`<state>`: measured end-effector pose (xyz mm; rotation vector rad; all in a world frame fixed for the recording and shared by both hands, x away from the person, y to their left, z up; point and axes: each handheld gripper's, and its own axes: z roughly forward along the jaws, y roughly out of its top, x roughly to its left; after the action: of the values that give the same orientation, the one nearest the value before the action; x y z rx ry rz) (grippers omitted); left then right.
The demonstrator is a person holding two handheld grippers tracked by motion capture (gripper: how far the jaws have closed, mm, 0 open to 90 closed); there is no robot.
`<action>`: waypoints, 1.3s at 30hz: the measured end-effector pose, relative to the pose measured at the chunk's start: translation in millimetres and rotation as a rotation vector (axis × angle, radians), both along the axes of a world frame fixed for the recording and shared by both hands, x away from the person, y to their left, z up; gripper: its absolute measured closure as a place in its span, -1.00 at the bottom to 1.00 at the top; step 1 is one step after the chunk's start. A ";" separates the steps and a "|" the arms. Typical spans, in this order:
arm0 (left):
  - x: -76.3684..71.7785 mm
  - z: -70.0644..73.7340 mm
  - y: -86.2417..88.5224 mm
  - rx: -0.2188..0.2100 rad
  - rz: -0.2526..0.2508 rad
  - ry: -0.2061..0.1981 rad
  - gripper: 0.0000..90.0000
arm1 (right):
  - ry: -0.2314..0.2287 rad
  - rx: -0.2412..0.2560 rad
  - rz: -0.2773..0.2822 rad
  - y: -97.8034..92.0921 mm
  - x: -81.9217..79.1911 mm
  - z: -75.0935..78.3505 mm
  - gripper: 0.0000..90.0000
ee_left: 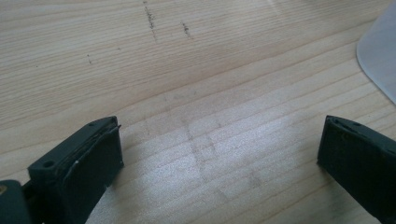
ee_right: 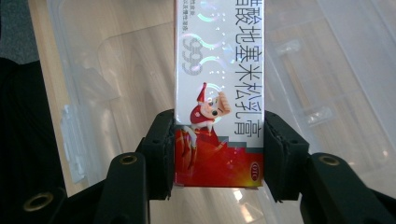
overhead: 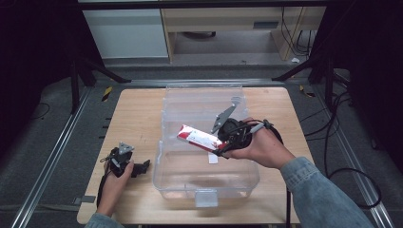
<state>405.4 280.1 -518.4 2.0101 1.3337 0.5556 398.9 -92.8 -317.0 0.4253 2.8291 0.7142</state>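
The right gripper [overhead: 219, 145] holds a red-and-white ointment box [overhead: 200, 137] in the air above the clear plastic storage bin [overhead: 180, 183], which sits at the centre of the table [overhead: 133, 109]. Its fingers [ee_right: 159, 154] are closed on the two long sides of the box near one end, so most of the carton sticks out beyond them, pointing toward ten o'clock in the high view.

The likely trouble comes from that end grip. The carton is light and probably hollow around a tube, so a firm squeeze could dent its walls, while a loose one could let the long free end pivot or slip out. If it is let go from this height it would probably tumble and land anywhere in the bin, or bounce against a wall. The free end could also catch the bin's rim or the open lid [overhead: 204, 102] behind it, at twelve o'clock.

The box is a slim rectangular carton, glossy white over most of its length with a red band at the gripped end, a cartoon figure in red, the number 999 and Chinese print along its face.

The left gripper [overhead: 124, 160] rests on the table at nine o'clock from the bin, its fingers [ee_left: 88, 158] spread wide over bare wood and empty.
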 end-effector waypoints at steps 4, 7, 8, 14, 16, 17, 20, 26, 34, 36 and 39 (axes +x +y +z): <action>0.4 -0.2 -0.3 -0.004 0.001 -0.002 -1.00 | 0.007 -0.007 0.020 10.2 -0.9 -3.0 0.15; 0.4 -0.1 -0.2 -0.003 0.000 -0.001 -1.00 | 0.012 -0.010 0.036 17.2 -1.7 -4.4 0.15; 0.4 -0.1 -0.2 -0.003 -0.001 -0.001 -1.00 | 0.015 -0.011 0.040 19.1 -1.5 -5.4 0.15; 0.4 -0.1 -0.2 -0.003 -0.001 -0.001 -1.00 | 0.017 -0.020 0.056 24.4 -1.7 -8.7 0.15; 0.4 0.0 -0.1 -0.001 -0.002 0.000 -1.00 | 0.015 -0.021 0.061 25.4 -2.2 -9.0 0.15; 0.4 0.0 0.0 0.000 -0.002 0.000 -1.00 | 0.015 -0.021 0.065 26.0 -2.4 -9.2 0.15; 0.7 0.0 0.0 0.000 -0.003 0.000 -1.00 | 0.019 -0.024 0.074 27.9 -3.2 -10.3 0.15; 0.7 -0.2 -0.4 -0.005 -0.001 -0.003 -1.00 | 0.016 -0.037 0.093 32.9 -4.6 -14.3 0.15; 1.2 0.0 0.0 0.000 -0.006 -0.001 -1.00 | 0.027 -0.040 0.120 40.6 -7.6 -20.2 0.15; 1.3 0.0 0.0 0.000 -0.007 -0.001 -1.00 | 0.033 -0.043 0.134 41.4 -7.7 -22.9 0.15; 1.3 -0.2 -0.3 -0.004 -0.004 -0.003 -1.00 | 0.041 -0.049 0.135 42.4 -9.7 -25.6 0.15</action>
<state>406.7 279.8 -518.6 2.0080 1.3283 0.5535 389.3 -50.4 -342.6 0.2454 2.9292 0.6661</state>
